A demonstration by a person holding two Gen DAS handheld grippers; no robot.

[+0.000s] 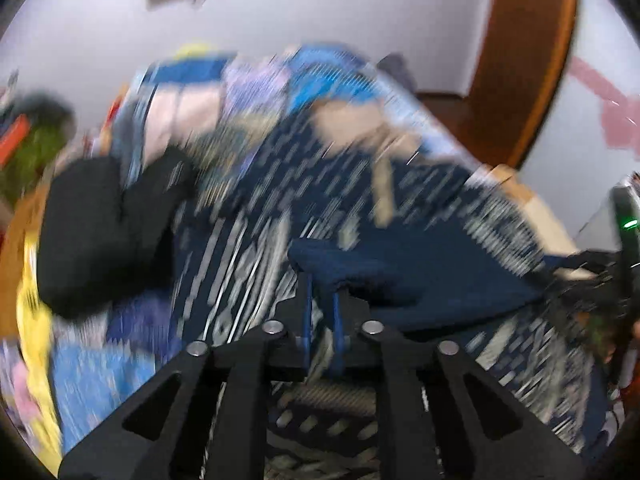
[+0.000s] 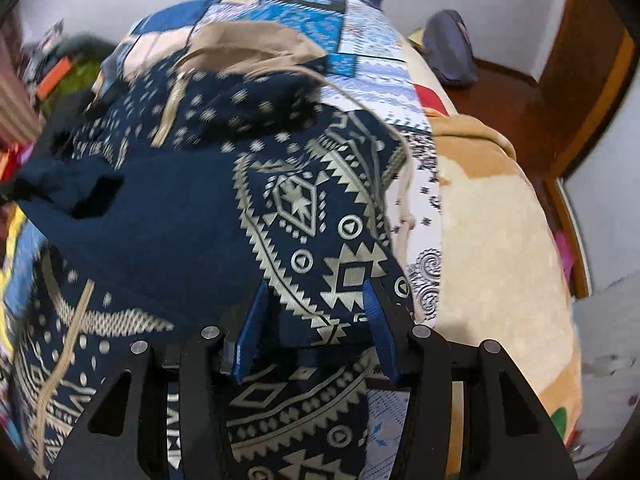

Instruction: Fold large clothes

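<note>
A large navy garment with cream geometric print point(image 2: 304, 216) and a beige hood point(image 2: 248, 48) lies on a bed. In the blurred left wrist view my left gripper point(image 1: 322, 280) is shut on a navy fold of the garment point(image 1: 360, 268) and holds it lifted. My right gripper point(image 2: 316, 292) has its blue fingers point(image 2: 252, 320) spread apart, with the garment's printed edge lying between them, not pinched. The right gripper also shows at the right edge of the left wrist view point(image 1: 600, 280).
The bed carries a blue patchwork quilt point(image 2: 320, 20) and a tan fleece blanket point(image 2: 492, 240) on the right. A black item point(image 1: 100, 232) lies left of the garment. Wooden floor point(image 2: 512, 92), a grey bundle point(image 2: 448, 48) and white walls lie beyond.
</note>
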